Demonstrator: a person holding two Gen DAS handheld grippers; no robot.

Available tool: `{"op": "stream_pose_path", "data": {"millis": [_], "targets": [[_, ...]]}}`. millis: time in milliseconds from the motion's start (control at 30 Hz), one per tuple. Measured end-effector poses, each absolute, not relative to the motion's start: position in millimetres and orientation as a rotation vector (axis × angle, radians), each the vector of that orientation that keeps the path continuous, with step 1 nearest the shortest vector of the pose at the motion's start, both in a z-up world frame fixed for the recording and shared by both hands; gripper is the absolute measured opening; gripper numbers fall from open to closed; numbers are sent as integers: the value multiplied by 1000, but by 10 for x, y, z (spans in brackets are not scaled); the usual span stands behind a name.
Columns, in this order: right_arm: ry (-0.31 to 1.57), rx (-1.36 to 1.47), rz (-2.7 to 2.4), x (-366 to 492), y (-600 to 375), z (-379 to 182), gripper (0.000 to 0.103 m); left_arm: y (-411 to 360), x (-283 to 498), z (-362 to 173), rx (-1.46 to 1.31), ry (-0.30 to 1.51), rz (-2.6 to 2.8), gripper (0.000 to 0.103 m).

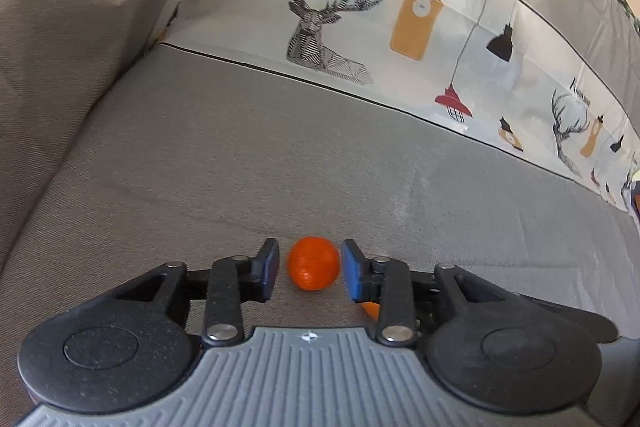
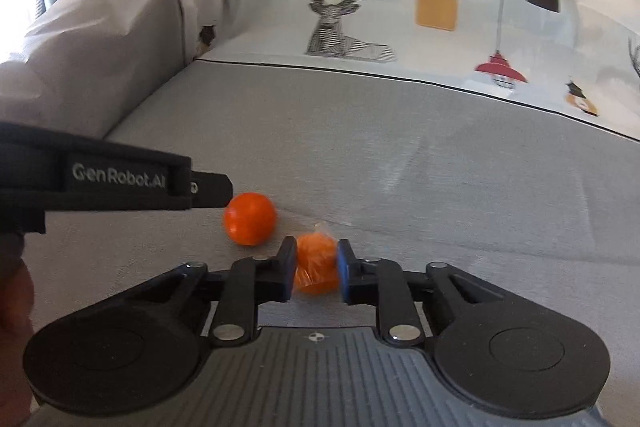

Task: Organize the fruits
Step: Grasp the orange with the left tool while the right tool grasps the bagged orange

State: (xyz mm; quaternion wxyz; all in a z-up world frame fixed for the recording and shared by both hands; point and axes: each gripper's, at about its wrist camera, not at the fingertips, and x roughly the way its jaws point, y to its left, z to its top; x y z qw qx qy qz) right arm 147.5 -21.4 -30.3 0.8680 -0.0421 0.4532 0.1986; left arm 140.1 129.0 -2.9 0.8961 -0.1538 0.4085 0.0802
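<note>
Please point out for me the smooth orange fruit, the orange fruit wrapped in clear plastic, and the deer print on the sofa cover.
Smooth round orange fruit (image 1: 313, 263): left wrist view, middle of its front skin.
Orange fruit wrapped in clear plastic (image 2: 316, 263): right wrist view, middle of the wrapped surface.
Grey line-drawn deer print (image 2: 336, 15): right wrist view, the deer's face.

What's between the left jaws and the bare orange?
Nothing visible. The bare orange sits on the grey cushion in the open gap of the left gripper, small clearance each side.
</note>
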Motion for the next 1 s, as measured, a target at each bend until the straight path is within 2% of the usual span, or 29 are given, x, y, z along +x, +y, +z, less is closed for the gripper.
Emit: {"op": "stream_pose_path", "data": {"millis": [200,233,300,400,700,733,767,1000], "targets": [[960,-58,422,1515,-300,-298,20,1219,1546,-98,-301,866,168,44],[964,-51,427,1523,-300,-306,27,1217,1557,-109,-305,871,165,44],[971,-52,435,1540,-289,-339,36,1204,1574,-124,-300,877,160,44],[973,-66,448,1537,-253,-379,41,1186,1612,-153,-284,896,164,44],[1014,-173,433,1531,-111,-560,41,1173,1637,-216,-241,931,174,43],[1018,-172,433,1529,-110,-564,41,1181,1636,-224,-241,935,177,41],[1018,-170,435,1527,-110,-562,40,1183,1631,-222,-240,932,178,34],[1014,-149,417,1522,-154,-521,37,1160,1619,-197,-214,915,183,33]]}}
